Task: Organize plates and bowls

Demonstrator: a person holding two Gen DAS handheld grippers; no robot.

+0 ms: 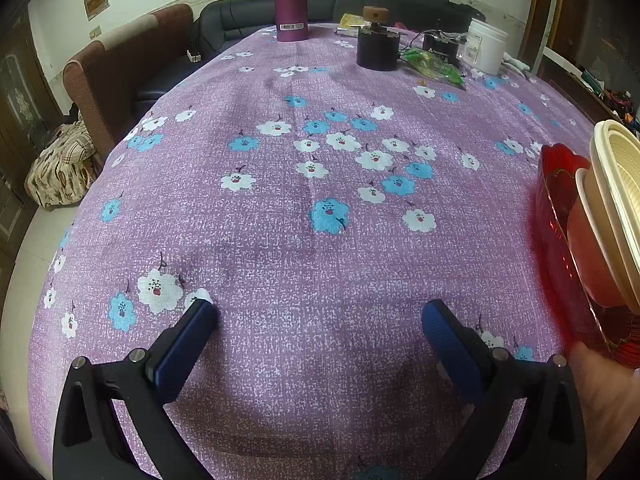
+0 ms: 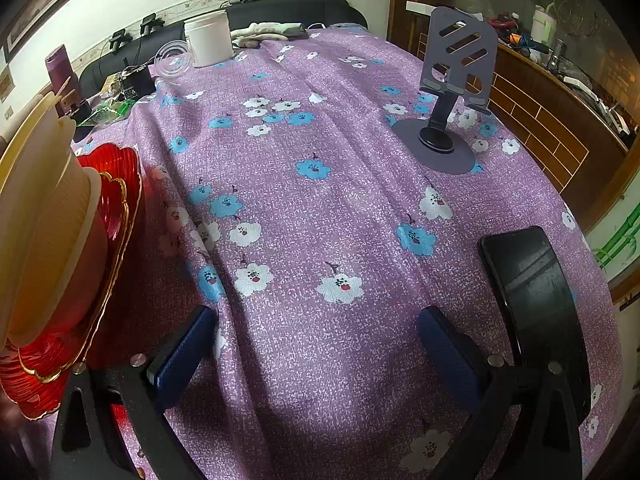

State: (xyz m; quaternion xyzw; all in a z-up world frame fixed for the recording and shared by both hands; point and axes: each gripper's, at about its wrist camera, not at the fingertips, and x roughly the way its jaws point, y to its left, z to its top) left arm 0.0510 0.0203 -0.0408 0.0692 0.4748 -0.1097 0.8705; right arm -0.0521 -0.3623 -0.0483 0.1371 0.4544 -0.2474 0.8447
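Hovering low over the bench [image 1: 304, 240], the left claw [image 1: 320, 320] has its blue-padded fingers [image 1: 188, 340] spread wide with nothing between them, only the purple flowered tablecloth [image 1: 280, 280] beneath. Right of that claw, at the picture's edge, nested cream bowls [image 1: 612, 208] sit stacked on red glass plates [image 1: 560, 216] with gilt scalloped rims; a bare hand [image 1: 604, 392] shows just below the stack. In the right wrist view the right claw [image 2: 316, 328] is likewise wide apart and empty, and the same bowls [image 2: 44, 216] and plates [image 2: 108, 200] stand just left of it. A black phone [image 2: 532, 304] lies beside its right finger, and a grey phone stand [image 2: 452, 92] rises farther back. Beyond the left claw, at the bench's far end, stand a magenta flask [image 1: 290, 0], a dark jar [image 1: 378, 50] and a white tub [image 1: 486, 46].
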